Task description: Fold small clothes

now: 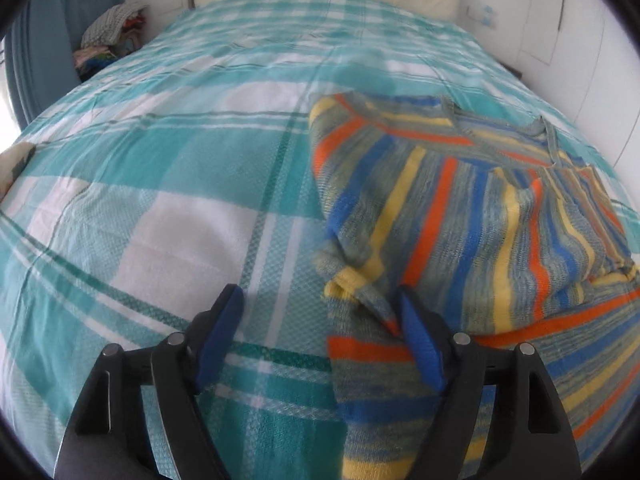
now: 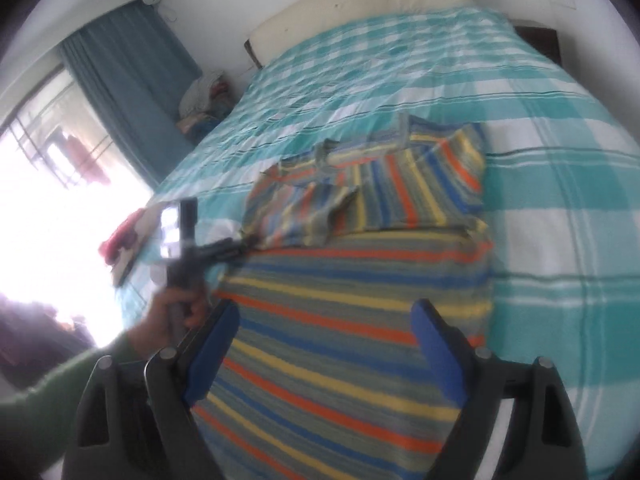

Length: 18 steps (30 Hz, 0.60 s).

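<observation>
A striped sweater (image 1: 472, 216) (blue, yellow and orange bands on grey-green knit) lies on the checked teal-and-white bedspread (image 1: 168, 184), nearer the bed's right edge than its left; both sleeves are folded in across the chest, one cuff (image 1: 348, 286) curling at the garment's left side; the left gripper (image 1: 320, 312) hangs by that side, fingers wide, holding nothing; the right gripper (image 2: 326, 332) hovers over the lower body of the sweater, fingers wide too; a cream headboard (image 2: 360, 4) stands at the far end.
</observation>
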### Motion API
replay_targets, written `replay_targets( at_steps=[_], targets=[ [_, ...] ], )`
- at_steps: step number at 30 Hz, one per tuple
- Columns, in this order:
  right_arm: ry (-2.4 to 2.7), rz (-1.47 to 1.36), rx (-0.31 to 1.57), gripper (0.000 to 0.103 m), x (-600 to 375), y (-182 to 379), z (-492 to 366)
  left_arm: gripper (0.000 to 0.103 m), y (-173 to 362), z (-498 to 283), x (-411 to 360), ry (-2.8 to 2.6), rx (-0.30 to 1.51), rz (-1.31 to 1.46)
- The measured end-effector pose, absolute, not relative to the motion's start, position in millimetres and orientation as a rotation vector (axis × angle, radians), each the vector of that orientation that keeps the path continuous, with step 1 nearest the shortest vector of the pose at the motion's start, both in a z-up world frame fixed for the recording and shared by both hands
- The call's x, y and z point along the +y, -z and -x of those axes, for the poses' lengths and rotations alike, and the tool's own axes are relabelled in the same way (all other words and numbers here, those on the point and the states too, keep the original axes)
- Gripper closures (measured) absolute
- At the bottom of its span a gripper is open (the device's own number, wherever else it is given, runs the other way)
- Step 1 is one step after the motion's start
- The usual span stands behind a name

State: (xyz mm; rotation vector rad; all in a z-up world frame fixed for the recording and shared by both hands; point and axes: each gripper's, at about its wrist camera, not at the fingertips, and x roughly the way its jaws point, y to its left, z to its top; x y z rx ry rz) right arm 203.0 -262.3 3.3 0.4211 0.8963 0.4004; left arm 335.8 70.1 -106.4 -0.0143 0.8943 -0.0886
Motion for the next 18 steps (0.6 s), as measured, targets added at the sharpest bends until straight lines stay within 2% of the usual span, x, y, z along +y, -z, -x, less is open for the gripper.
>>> replay_targets(
  at_steps=[3,5,9,10,12,13,15,18],
  targets=[
    [-0.401,-0.567,0.981,0.021,-256,18,-279,0.021,107,-332,76,0.104,0.883,0.043],
    [-0.364,-0.611,1.058,0.033,-249,47,-322,0.02,109,-331,76,0.102,0.872,0.042],
    [-0.294,-0.73,1.18,0.04,-239,105,-369,0.019,109,-329,75,0.102,0.861,0.04],
    [-0.298,-0.747,1.174,0.047,-235,111,-374,0.019,109,-331,76,0.106,0.861,0.047],
    [-0.314,-0.686,1.148,0.079,-225,108,-380,0.017,107,-331,78,0.109,0.857,0.06],
    [-0.291,-0.63,1.109,0.1,-222,98,-380,0.012,105,-329,79,0.109,0.855,0.065],
    [-0.316,-0.592,0.992,0.1,-223,74,-375,0.006,103,-327,82,0.122,0.85,0.08],
    [-0.248,-0.473,1.008,0.098,-223,71,-382,0.006,104,-328,78,0.107,0.864,0.058]
  ],
)
